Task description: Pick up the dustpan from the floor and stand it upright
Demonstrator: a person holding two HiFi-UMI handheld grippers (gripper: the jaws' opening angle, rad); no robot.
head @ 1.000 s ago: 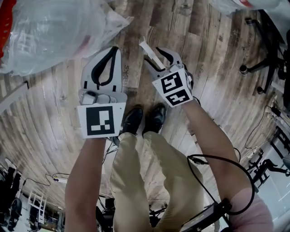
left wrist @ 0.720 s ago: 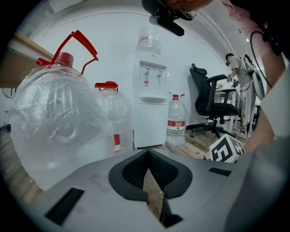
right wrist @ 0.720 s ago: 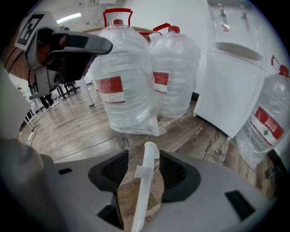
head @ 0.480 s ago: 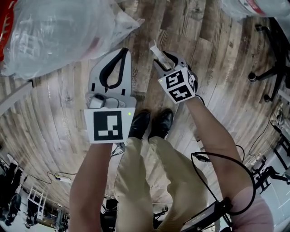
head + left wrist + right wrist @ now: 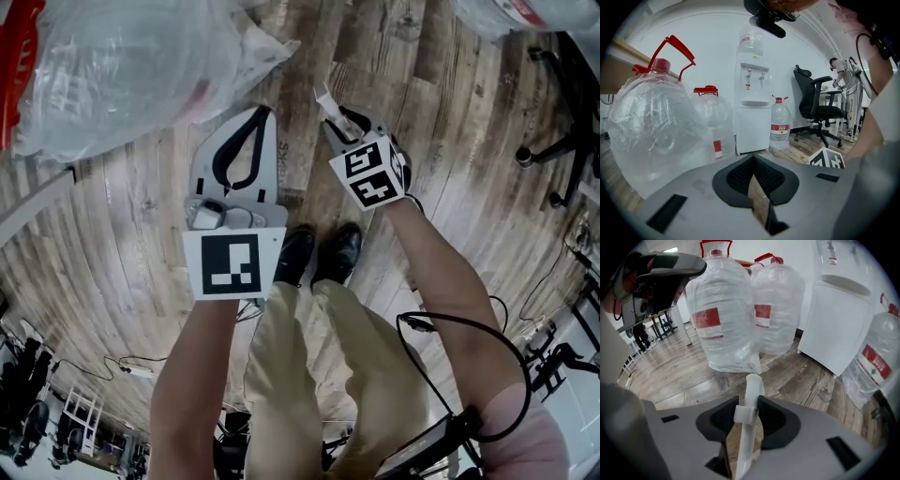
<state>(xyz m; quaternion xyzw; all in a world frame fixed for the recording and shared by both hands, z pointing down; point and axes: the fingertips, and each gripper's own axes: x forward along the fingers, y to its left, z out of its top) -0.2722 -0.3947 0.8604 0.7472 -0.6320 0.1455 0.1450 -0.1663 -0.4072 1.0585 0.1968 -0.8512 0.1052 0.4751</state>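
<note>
Over the brown wood-plank floor (image 5: 422, 94), the right gripper (image 5: 748, 404) pinches the slim white plastic dustpan handle (image 5: 752, 383), the left gripper (image 5: 752, 159) has its jaws pressed together, empty; standing it upright likely comes next.

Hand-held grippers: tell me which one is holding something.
The right hand-held gripper: its jaws are clamped on a white handle that sticks out past them. The left hand-held gripper has its jaws shut tip to tip with nothing between.

Dustpan (image 5: 749, 394) mostly hidden; only its handle (image 5: 323, 100) shows.
</note>
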